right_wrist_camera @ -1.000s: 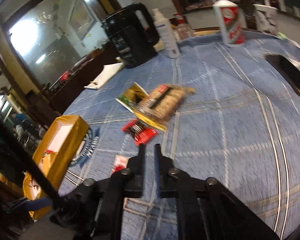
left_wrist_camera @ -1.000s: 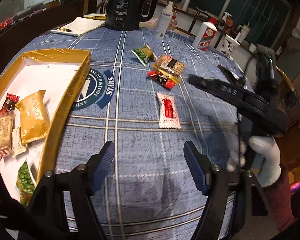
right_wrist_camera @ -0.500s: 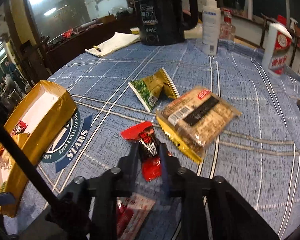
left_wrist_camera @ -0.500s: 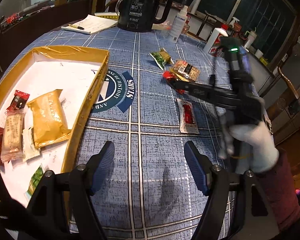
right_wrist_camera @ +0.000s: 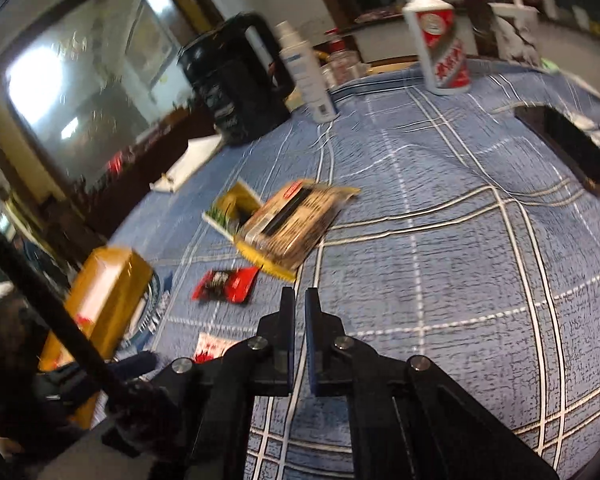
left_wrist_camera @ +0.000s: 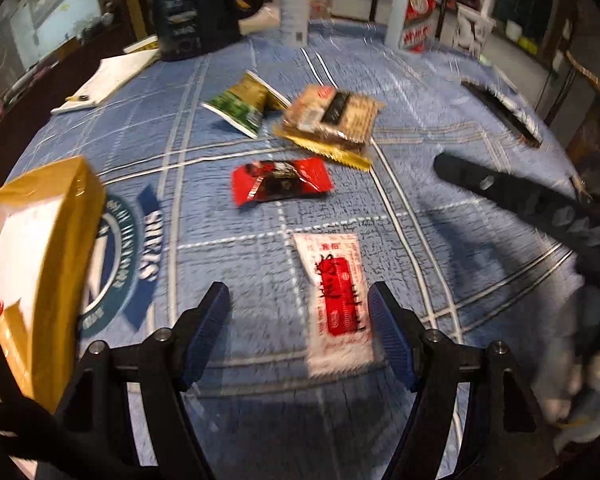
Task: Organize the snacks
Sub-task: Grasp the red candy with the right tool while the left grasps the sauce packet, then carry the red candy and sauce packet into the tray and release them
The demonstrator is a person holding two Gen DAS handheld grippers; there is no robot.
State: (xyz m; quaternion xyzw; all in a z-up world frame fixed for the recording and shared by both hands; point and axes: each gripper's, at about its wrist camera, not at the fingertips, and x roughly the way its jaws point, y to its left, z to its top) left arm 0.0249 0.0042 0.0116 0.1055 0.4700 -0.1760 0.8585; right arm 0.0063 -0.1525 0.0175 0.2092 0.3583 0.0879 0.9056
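Observation:
My left gripper (left_wrist_camera: 298, 302) is open low over the blue checked tablecloth, its jaws on either side of a white and red sachet (left_wrist_camera: 336, 298), not touching it. Beyond lie a red packet (left_wrist_camera: 282, 186), a brown cracker pack (left_wrist_camera: 332, 118) and a green and gold packet (left_wrist_camera: 240, 104). The gold tray (left_wrist_camera: 56, 248) stands at the left with snacks inside. My right gripper (right_wrist_camera: 296, 302) is shut and empty above the cloth, right of the red packet (right_wrist_camera: 226, 286); it also shows in the left wrist view (left_wrist_camera: 512, 196).
A black kettle (right_wrist_camera: 236, 84), a white spray bottle (right_wrist_camera: 306, 72), a red and white bottle (right_wrist_camera: 440, 48) and a notepad (left_wrist_camera: 108, 80) stand at the far side. A dark phone (right_wrist_camera: 572, 148) lies at the right. The views are motion-blurred.
My left gripper moved forward and right, bringing the white and red sachet between its jaws. My right gripper pulled back and right, away from the red packet, staying shut.

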